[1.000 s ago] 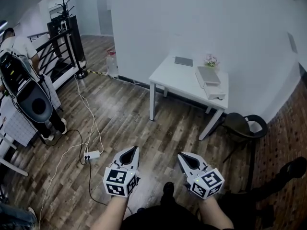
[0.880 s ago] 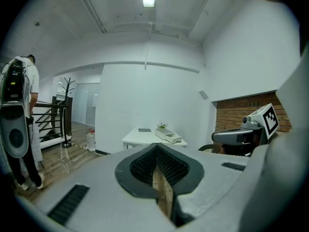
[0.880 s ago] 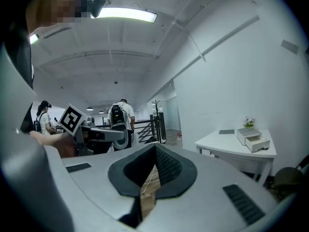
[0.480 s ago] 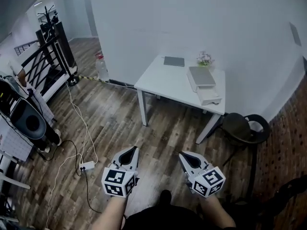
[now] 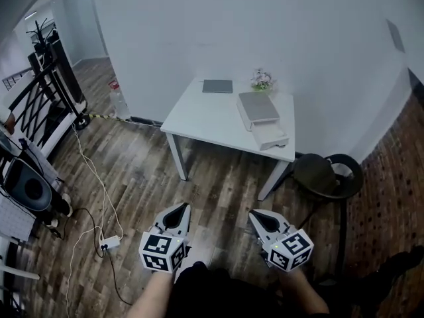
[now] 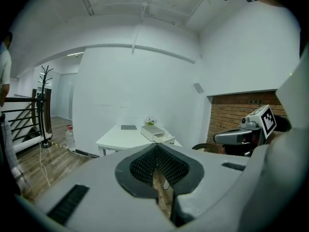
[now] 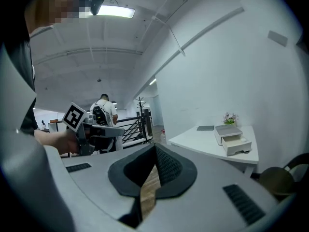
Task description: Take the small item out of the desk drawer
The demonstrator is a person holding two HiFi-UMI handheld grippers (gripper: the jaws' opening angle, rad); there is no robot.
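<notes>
The left gripper (image 5: 181, 206) and the right gripper (image 5: 254, 213) are held low over the wooden floor (image 5: 132, 164), well apart from the white table (image 5: 199, 114). Both have their jaws pressed together with nothing between them. On the table stands a drawer box (image 5: 257, 106) with its drawer (image 5: 272, 136) pulled out. The small item is too small to make out.

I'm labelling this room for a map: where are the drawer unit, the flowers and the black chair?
drawer unit (image 5: 257, 106): head view, on its flat grey top.
flowers (image 5: 262, 79): head view, on the blooms.
black chair (image 5: 318, 174): head view, on its round seat.
</notes>
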